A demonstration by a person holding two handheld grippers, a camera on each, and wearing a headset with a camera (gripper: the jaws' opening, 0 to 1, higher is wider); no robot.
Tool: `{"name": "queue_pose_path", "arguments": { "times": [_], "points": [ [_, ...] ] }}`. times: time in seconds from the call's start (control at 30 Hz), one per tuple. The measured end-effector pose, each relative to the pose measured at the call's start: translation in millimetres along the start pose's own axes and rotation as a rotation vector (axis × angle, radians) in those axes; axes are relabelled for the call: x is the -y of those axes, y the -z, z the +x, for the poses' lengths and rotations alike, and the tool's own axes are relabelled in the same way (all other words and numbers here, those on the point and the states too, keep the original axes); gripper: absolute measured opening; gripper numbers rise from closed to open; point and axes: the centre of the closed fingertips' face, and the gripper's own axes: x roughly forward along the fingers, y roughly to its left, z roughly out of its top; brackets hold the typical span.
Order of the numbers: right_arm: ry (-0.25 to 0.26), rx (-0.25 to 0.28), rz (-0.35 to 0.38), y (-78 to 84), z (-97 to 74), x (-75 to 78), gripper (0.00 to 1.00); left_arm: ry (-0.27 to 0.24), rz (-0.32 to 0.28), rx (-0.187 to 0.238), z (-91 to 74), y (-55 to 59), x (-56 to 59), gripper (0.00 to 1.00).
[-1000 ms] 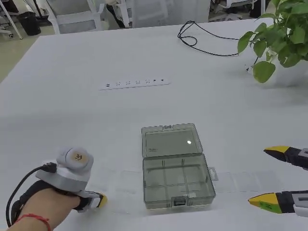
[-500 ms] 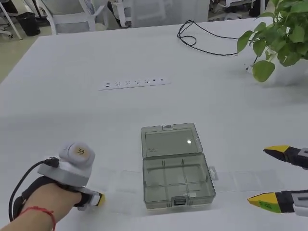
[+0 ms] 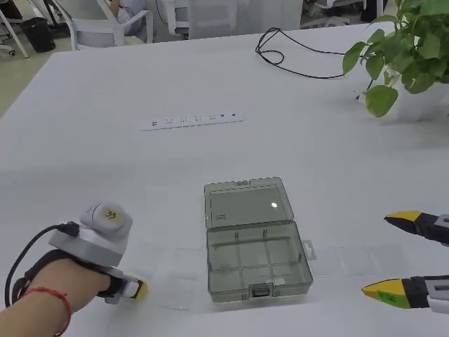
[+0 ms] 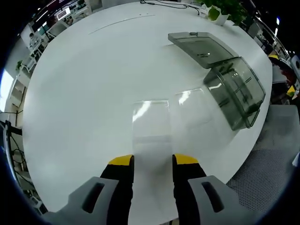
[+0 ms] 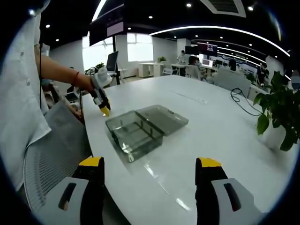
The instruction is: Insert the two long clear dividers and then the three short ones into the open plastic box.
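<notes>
The open smoky-clear plastic box (image 3: 256, 261) sits at the table's near middle, its lid (image 3: 247, 202) laid back flat. Clear dividers (image 3: 168, 270) lie flat left of the box, and more clear dividers (image 3: 358, 260) lie to its right. My left gripper (image 3: 135, 289) rests low by the left strips. In the left gripper view the left gripper (image 4: 152, 161) has its jaws a narrow gap apart, straddling the near end of a clear divider (image 4: 151, 122), with the box (image 4: 234, 91) beyond. My right gripper (image 3: 393, 256) hangs wide open right of the box, holding nothing; the right gripper (image 5: 150, 164) faces the box (image 5: 136, 133).
A white power strip (image 3: 193, 121) lies mid-table. A black cable (image 3: 295, 53) loops at the back, and a potted plant (image 3: 407, 49) stands at the far right. White chairs stand past the far edge. A mesh chair (image 5: 51, 154) sits by the near edge.
My left gripper has slid a little to the left and lower beside the left dividers. The right gripper and the box have stayed put.
</notes>
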Motion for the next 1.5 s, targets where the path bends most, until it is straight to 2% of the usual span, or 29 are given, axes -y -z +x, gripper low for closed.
{"name": "queue_pose_path", "arguments": {
  "times": [0.37,0.53,0.73,0.8,1.07,1.33,1.5],
  "points": [
    [0.002,-0.002,0.005,3.0,1.0,-1.1,0.80,0.020,0.016,-0.010,0.0,0.9,1.4,0.30],
    [0.000,-0.007,0.009,4.4,1.1,-2.3,0.80,0.034,-0.005,0.007,-1.4,2.0,0.9,0.30],
    [-0.004,-0.008,0.007,2.5,2.2,-4.2,0.79,0.055,-0.043,0.035,-4.6,5.8,6.2,0.30],
    [-0.007,-0.008,0.004,1.5,2.6,-4.9,0.79,0.067,-0.059,0.055,-5.3,2.4,7.5,0.30],
    [-0.014,-0.007,-0.001,-4.3,4.2,-6.1,0.78,0.094,-0.112,0.106,-14.3,3.4,13.9,0.30],
    [-0.020,0.010,-0.001,-16.7,3.3,-6.9,0.77,0.118,-0.157,0.194,-30.4,-12.3,20.3,0.30],
    [-0.028,0.032,0.004,-31.7,3.4,-10.4,0.73,0.148,-0.178,0.275,-50.6,-27.5,31.7,0.30]
  ]
}}
